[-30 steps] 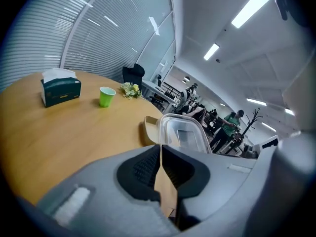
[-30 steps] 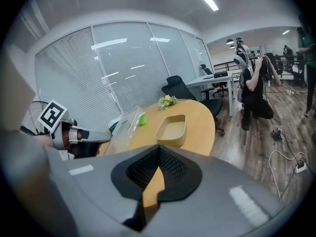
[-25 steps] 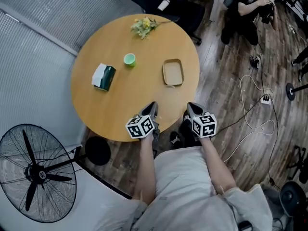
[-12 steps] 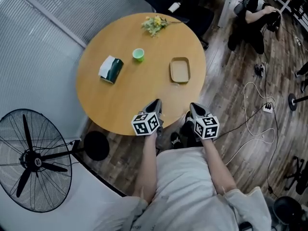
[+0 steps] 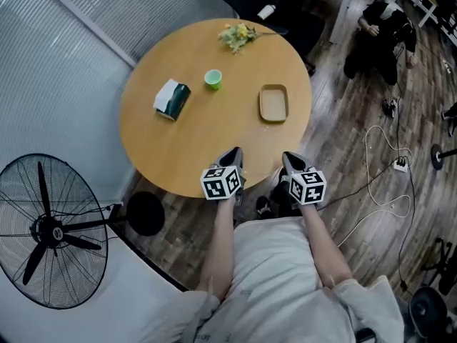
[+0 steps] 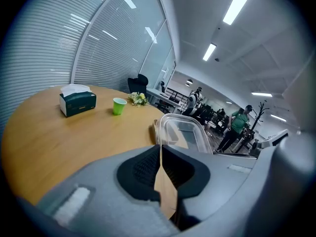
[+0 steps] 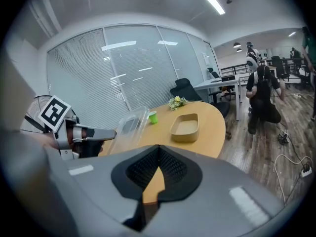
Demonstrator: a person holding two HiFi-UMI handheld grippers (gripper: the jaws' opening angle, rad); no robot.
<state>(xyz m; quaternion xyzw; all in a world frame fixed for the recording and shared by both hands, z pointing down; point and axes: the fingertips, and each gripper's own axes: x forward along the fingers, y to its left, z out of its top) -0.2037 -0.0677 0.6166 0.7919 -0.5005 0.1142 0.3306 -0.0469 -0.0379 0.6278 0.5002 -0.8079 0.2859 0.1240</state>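
Observation:
My left gripper is shut on the edge of a clear plastic lid, which stands up from its tips above the near edge of the round wooden table. The right gripper view shows that same lid held out by the left gripper. My right gripper is shut with nothing in it, just off the table's near right edge. In the head view both grippers, left and right, hover at the table's near rim. A tan tray lies ahead to the right.
A green cup, a dark green tissue box and a small bunch of flowers sit farther back on the table. A standing fan is at the left. A person crouches at the far right, with cables on the wood floor.
The head view has drifted, so the table sits a little more to the right. Both grippers have turned slightly, and the tray looks somewhat nearer to the right one. The lid stays gripped.

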